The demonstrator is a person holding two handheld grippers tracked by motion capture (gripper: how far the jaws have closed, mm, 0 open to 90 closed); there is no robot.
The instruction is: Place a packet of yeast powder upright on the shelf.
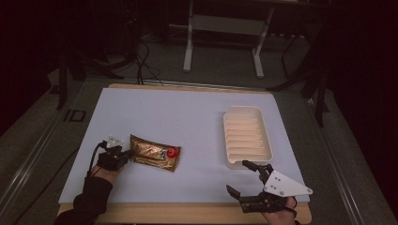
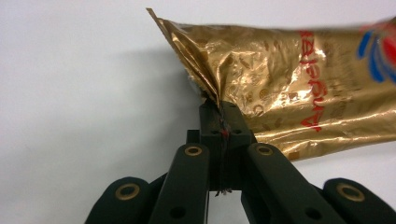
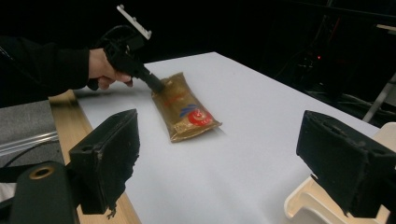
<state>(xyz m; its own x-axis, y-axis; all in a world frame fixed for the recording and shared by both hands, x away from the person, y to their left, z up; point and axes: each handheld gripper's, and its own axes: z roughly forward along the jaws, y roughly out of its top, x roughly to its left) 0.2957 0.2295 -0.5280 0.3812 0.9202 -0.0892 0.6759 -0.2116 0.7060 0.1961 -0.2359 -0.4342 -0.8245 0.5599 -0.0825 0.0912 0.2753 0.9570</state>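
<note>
A gold foil packet [image 1: 155, 153] with red lettering and a red and blue mark lies on the white mat at the front left. My left gripper [image 1: 123, 153] is shut on the packet's near edge; in the left gripper view the jaws pinch the crumpled foil seam [image 2: 212, 95]. The right gripper view has the packet [image 3: 186, 113] flat on the mat with the left gripper [image 3: 156, 87] clamped on its far end. My right gripper [image 1: 240, 177] hovers wide open at the front right, just in front of the tray, with nothing between its fingers [image 3: 112, 154].
A cream ribbed tray [image 1: 247, 136] stands on the right side of the mat [image 1: 187, 117], its corner [image 3: 303, 203] next to my right jaw. The wooden table edge [image 1: 187, 213] runs along the front. Table legs and cables lie on the dark floor beyond.
</note>
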